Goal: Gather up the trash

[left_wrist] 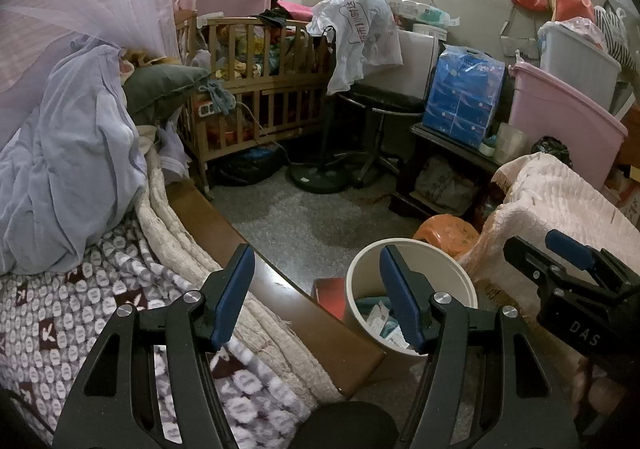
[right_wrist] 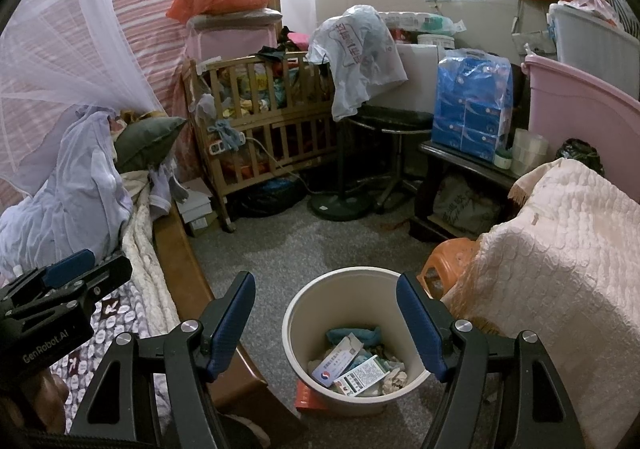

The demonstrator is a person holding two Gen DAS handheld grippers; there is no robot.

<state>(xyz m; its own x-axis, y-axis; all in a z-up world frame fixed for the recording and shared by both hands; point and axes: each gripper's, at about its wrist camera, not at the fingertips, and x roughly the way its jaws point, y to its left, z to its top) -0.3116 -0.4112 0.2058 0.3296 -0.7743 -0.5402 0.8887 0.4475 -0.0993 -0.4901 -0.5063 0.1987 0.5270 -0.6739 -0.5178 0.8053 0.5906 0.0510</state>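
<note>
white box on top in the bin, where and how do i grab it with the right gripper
Take the white box across its narrow width near the raised end, coming straight down through the open top of the bin. It lies flat and tilted on the pile, long edges exposed, walls all round blocking any side approach. The right gripper is open and empty above it.

**Bedroom clutter around the bare floor**

A wooden slatted crib (right_wrist: 264, 117) stuffed with clothes is seen at the back, and a white printed plastic bag (right_wrist: 356, 53) is draped beside it over a black round stool (right_wrist: 390, 121). A blue pack of tissues (right_wrist: 472, 105) is set on a dark low table (right_wrist: 452, 157), next to a large pink plastic tub (right_wrist: 580, 121). A cream quilted blanket (right_wrist: 560, 249) is spread at the right, with an orange plastic stool (right_wrist: 448, 257) partly tucked under it.
</note>
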